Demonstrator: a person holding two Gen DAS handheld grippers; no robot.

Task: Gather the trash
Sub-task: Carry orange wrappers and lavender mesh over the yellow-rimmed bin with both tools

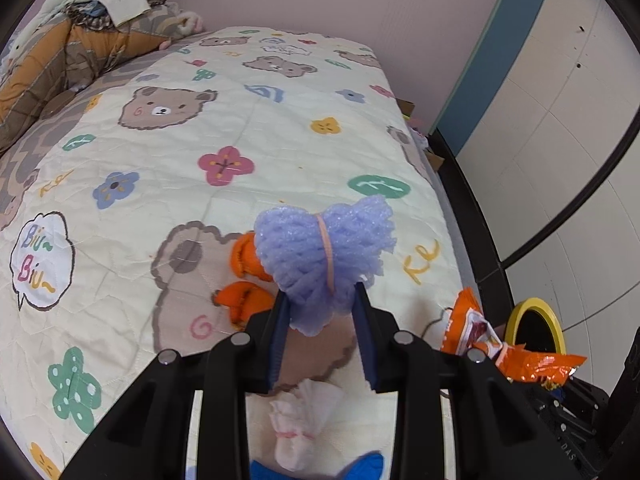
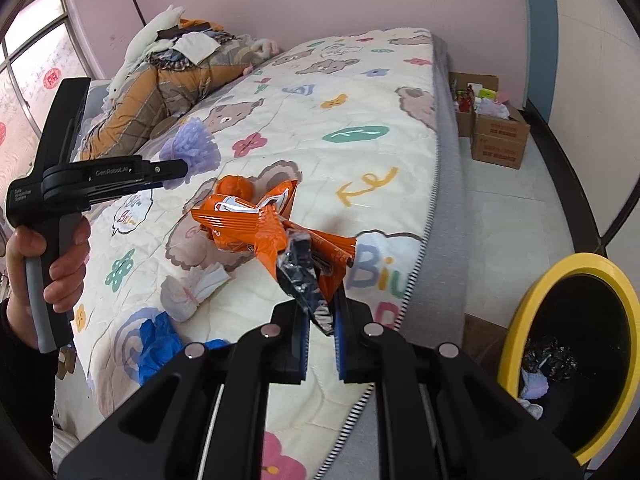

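Even, soft daylight; window (image 2: 28,68) bright at far left of right view. Faint shadows on bedspread (image 1: 168,184). Sharp focus centrally. Strong fisheye bending at edges, black vignette corners. Glare on foil wrapper (image 2: 304,276).

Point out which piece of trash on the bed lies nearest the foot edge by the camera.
The blue crumpled glove. It lies nearest that edge, with the white tied foam net just beyond it and the orange peels farther up the bedspread.
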